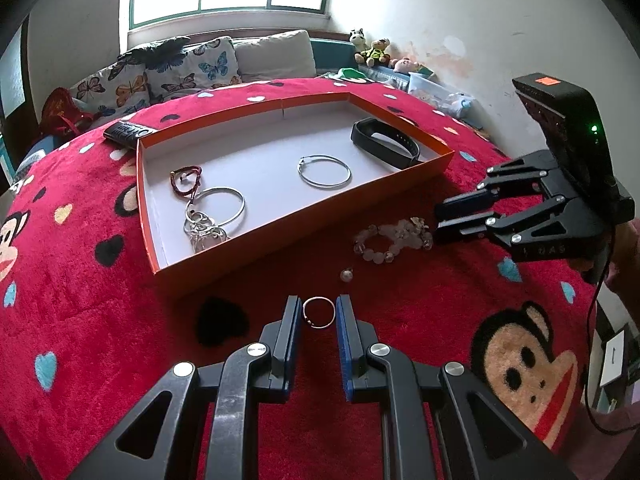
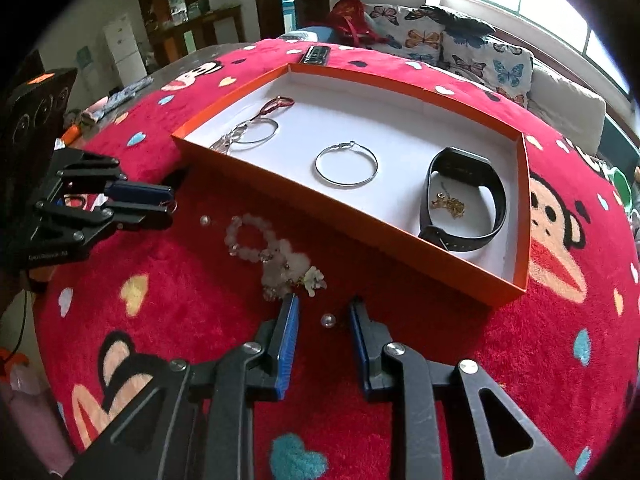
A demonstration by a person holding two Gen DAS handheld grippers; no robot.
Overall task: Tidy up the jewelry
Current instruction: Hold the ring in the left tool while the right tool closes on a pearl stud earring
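Observation:
My left gripper (image 1: 319,300) is shut on a thin small ring (image 1: 319,312), held just over the red blanket; the ring pokes out at its tips in the right wrist view (image 2: 171,203). My right gripper (image 2: 324,302) is open, and a small pearl bead (image 2: 328,321) lies on the blanket between its fingers, touching neither pad. A crystal bead bracelet (image 2: 272,252) and a second pearl (image 1: 346,275) lie loose before the orange box (image 1: 300,236). Inside the box are a black wristband (image 2: 464,196), a gold chain (image 2: 448,202), a hoop (image 1: 324,172), a silver bangle (image 1: 220,206) and a red cord heart (image 1: 186,180).
A red monkey-print blanket (image 1: 420,320) covers the round surface. A black remote (image 1: 128,132) lies behind the box's far corner. Butterfly cushions (image 1: 192,68) and soft toys (image 1: 374,50) line the window wall. The right gripper (image 1: 438,221) stands just right of the bracelet.

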